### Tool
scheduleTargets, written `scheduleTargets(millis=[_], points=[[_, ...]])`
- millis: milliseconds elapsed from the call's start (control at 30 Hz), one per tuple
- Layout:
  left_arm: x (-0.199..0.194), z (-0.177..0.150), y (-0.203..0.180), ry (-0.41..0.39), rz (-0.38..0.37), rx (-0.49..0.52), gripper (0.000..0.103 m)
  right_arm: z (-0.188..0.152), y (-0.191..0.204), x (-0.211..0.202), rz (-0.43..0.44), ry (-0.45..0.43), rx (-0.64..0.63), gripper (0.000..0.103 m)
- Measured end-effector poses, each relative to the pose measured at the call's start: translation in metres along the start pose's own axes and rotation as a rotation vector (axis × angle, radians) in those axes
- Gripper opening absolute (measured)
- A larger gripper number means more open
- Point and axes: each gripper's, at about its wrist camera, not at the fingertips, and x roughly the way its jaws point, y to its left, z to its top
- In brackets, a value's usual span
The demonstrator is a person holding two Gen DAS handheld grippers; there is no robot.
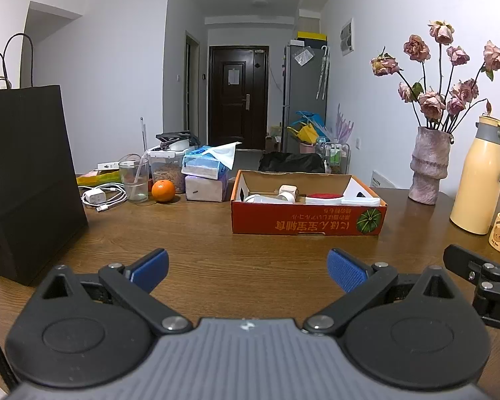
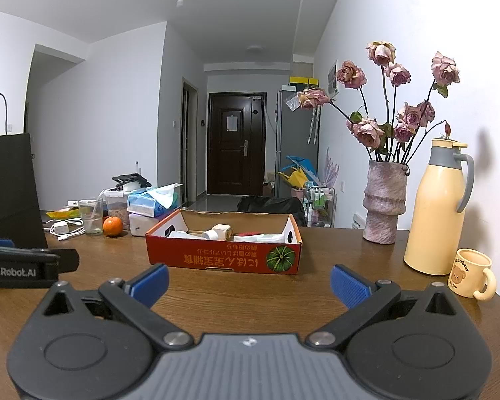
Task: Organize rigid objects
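Sitting near the middle of the wooden table (image 1: 216, 253), the red cardboard box (image 1: 308, 220) is the landmark here; it is open-topped and holds the rigid objects: white cylindrical pieces (image 1: 285, 195), a red-topped flat item (image 1: 325, 197) and a white wedge-shaped piece (image 1: 360, 193) at its right end. Its front wall hides their lower parts, so their exact shapes are hard to make out.

The left gripper (image 1: 248, 270) hovers over bare table on the near side of the box, jaws spread wide with nothing between the blue pads (image 1: 345, 271). The right gripper (image 2: 249, 281) is likewise on the near side of the box, wide open and empty. Nothing stands between either gripper and the box.

Left of the box lie an orange (image 1: 163, 191), a drinking glass (image 1: 134, 181), a white charger with its cable (image 1: 98, 197), a clear food container (image 1: 168, 170) and a tissue pack (image 1: 203, 166) stacked on a white box (image 1: 206, 189). Farther left, a black paper bag (image 1: 26, 180) stands upright, cut off by the frame edge.

Right of the box stand a pinkish vase (image 2: 385, 201) of dried roses (image 2: 396, 100), a cream thermos jug (image 2: 438, 206) and a cream bear mug (image 2: 471, 276), the mug just beside the jug. In the left wrist view the mug is partly covered by the right gripper's body.

Behind the box, beyond the table, are a dark door (image 2: 236, 143) and a grey fridge (image 2: 296, 146); the clutter at its foot is too small to tell apart.
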Motion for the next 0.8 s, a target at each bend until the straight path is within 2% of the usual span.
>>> scheduleTargets(millis=[800], points=[[0.0006, -0.0010, 0.0010, 0.002, 0.008, 0.001, 0.103, -0.0005, 0.0002, -0.0001, 0.001, 0.003, 0.000, 0.103]])
